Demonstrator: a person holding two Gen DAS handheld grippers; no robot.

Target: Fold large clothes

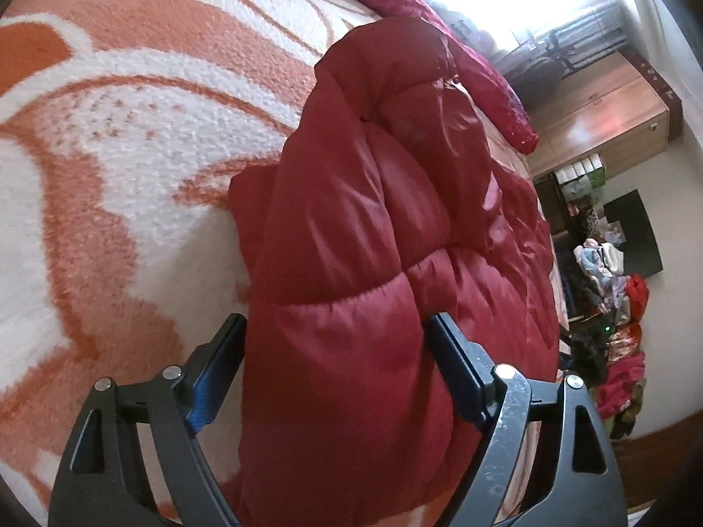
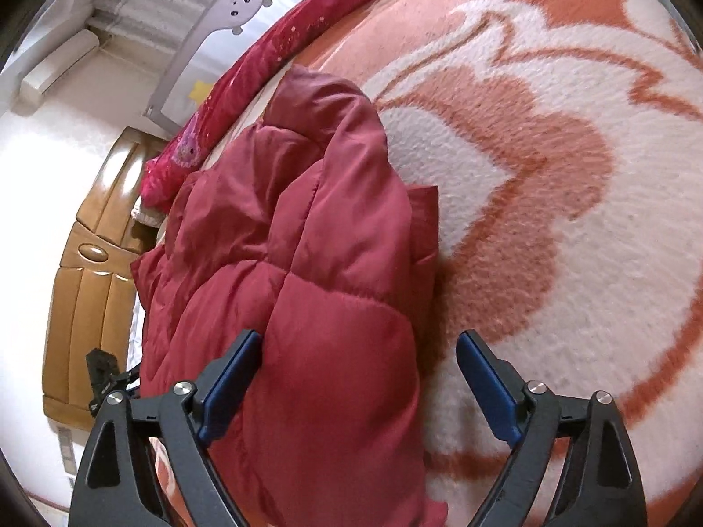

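Note:
A dark red quilted puffer jacket (image 1: 378, 228) lies bunched and folded on an orange and white floral blanket (image 1: 132, 131). My left gripper (image 1: 338, 329) is open, its blue-padded jaws standing wide on either side of the jacket's near end. In the right wrist view the same jacket (image 2: 307, 241) fills the middle. My right gripper (image 2: 358, 347) is open too; its left finger (image 2: 233, 377) touches the jacket's padded edge and its right finger (image 2: 487, 382) hangs over the blanket (image 2: 549, 175), apart from the cloth.
A bright pink patterned cloth (image 1: 461, 52) lies along the blanket's far edge, also in the right wrist view (image 2: 246, 70). Wooden furniture (image 1: 602, 114) and a pile of clothes (image 1: 615, 307) stand beside the bed. A wooden headboard (image 2: 92, 276) is at the left.

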